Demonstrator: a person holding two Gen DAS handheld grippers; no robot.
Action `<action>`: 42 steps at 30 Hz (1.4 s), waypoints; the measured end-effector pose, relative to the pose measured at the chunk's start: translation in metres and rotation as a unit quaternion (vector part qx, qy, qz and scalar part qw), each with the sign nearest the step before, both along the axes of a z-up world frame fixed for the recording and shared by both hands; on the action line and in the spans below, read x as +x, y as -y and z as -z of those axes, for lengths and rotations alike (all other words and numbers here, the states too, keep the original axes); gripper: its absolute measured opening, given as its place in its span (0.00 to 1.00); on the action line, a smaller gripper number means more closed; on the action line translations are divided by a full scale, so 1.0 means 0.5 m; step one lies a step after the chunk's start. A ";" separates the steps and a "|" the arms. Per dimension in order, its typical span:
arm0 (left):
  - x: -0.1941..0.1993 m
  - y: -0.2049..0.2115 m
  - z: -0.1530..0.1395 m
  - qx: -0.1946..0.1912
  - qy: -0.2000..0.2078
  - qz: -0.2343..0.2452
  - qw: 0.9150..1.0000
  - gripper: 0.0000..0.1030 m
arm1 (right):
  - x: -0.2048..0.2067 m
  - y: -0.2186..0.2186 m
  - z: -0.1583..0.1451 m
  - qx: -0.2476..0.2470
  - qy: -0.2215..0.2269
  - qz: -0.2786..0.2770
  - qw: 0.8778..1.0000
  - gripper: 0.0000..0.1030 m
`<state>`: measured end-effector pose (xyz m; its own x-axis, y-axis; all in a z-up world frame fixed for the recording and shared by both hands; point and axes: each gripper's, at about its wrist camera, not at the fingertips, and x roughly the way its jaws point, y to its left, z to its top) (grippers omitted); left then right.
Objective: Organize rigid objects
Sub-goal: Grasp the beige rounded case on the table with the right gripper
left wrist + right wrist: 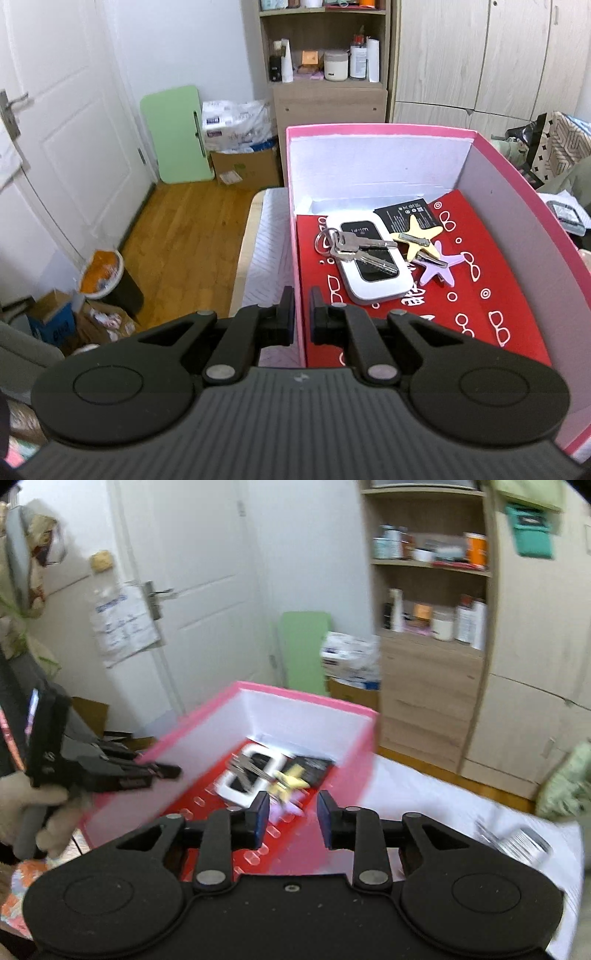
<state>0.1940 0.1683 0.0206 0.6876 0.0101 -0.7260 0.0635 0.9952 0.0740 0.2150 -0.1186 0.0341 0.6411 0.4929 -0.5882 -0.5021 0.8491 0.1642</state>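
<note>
A pink box (369, 129) with a red lining holds a white Wi-Fi device (369, 291), a bunch of keys (351, 245) lying on it, a yellow star clip (417, 236), a purple star clip (439, 264) and a black card (406, 212). My left gripper (302, 317) is shut on the box's left wall near its front corner. In the right wrist view the box (303, 698) is blurred. There my right gripper (293, 812) hovers open over the box's near end with nothing between its fingers. A gloved hand holds the left gripper (166, 771) at the box's left wall.
The box stands on a white-covered surface (424, 794), where a silver metal object (517, 843) lies to the right. Behind are a wooden shelf unit (325, 74), a wardrobe (480, 55), a white door (55, 110), a green board (173, 136) and a bin (107, 277) on the floor.
</note>
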 end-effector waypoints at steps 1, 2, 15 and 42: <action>0.002 0.000 0.000 0.000 -0.001 -0.001 1.000 0.07 | -0.005 0.018 0.008 -0.004 -0.006 0.014 1.000 0.35; 0.005 -0.003 0.000 -0.003 -0.005 -0.002 1.000 0.07 | -0.009 0.034 0.015 -0.007 -0.012 0.027 1.000 0.35; 0.003 -0.007 0.003 -0.008 0.000 -0.005 1.000 0.04 | -0.031 0.170 0.148 -0.069 -0.035 0.170 0.982 0.59; 0.003 -0.019 0.004 -0.031 0.000 -0.008 0.999 0.05 | 0.006 0.157 0.278 -0.032 -0.021 0.260 0.965 0.82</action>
